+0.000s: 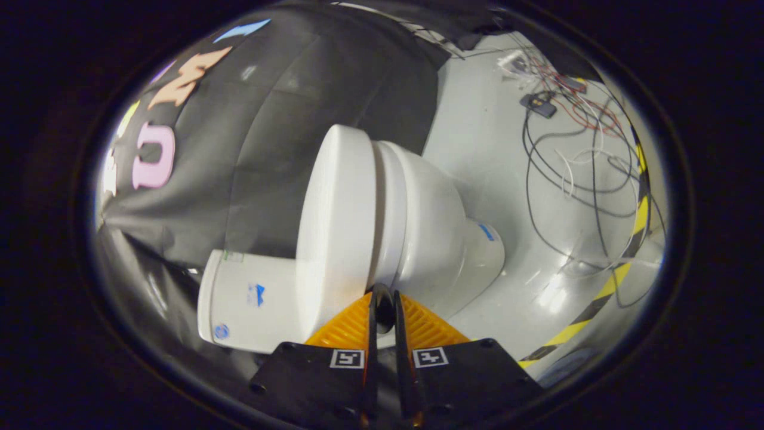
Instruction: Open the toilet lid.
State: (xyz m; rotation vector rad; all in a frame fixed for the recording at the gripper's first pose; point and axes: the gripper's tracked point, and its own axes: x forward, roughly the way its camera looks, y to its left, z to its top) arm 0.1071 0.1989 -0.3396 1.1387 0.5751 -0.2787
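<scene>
The toilet lid (337, 221) sits at the centre of the frame, a white oval slab that lies flat against the seat (388, 209) and bowl (436, 239) to its right; the whole view is rolled sideways, so the toilet appears tipped over. The lid looks down, with only a thin seam between it and the seat. The cistern (250, 301) juts out to the lower left, against the black cloth wall.

The gripper (382, 298) comes up from the bottom centre, its two fingers drawn almost together, with a narrow slit between them. Their tips meet the toilet right where the lid's edge joins the seat. Whether they pinch the lid's rim or merely rest against the seam is hard to tell, since the tips hide that spot.

So the step in hand seems to be getting purchase on the lid's edge; the lifting is not yet done. The next move calls for a firm hold or a hook under the rim, then swinging the lid toward the cistern.

Beyond the bowl, the pale floor (489, 143) carries loose cables (573, 149) at the upper right and striped tape (603, 292) at the lower right.
</scene>
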